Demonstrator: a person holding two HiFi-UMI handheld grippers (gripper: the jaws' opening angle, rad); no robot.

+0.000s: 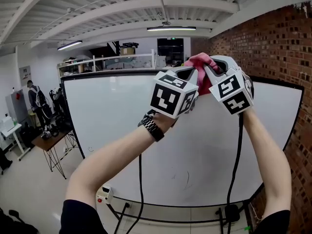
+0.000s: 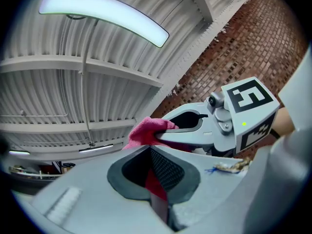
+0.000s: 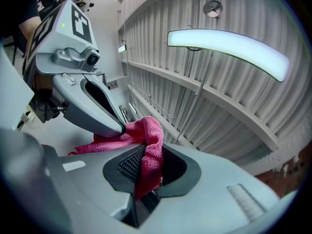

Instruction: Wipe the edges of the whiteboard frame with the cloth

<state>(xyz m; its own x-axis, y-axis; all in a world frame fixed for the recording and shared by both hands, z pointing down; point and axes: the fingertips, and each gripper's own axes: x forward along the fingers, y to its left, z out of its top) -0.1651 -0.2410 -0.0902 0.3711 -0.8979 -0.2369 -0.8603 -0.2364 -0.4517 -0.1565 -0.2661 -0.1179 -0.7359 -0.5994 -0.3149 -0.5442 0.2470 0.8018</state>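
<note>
The whiteboard point(image 1: 122, 130) stands upright in a thin black frame point(image 1: 117, 72). Both grippers are raised side by side at its top edge, with a pink-red cloth point(image 1: 200, 63) bunched between them. My left gripper point(image 1: 189, 82) is shut on the cloth point(image 2: 146, 131); its jaws point(image 2: 152, 152) pinch a fold. My right gripper point(image 1: 212, 77) is shut on the same cloth point(image 3: 148, 145), which hangs down through its jaws point(image 3: 146, 155). Each gripper view shows the other gripper close by, the right gripper point(image 2: 195, 126) and the left gripper point(image 3: 100, 113). The frame under the cloth is hidden.
A brick wall point(image 1: 273, 38) runs along the right, close to the board's right edge point(image 1: 293, 126). A cluttered table point(image 1: 53, 135) and a person point(image 1: 35, 99) are at the far left. Cables point(image 1: 140, 189) hang from both grippers. A small white box point(image 1: 104, 195) lies on the floor.
</note>
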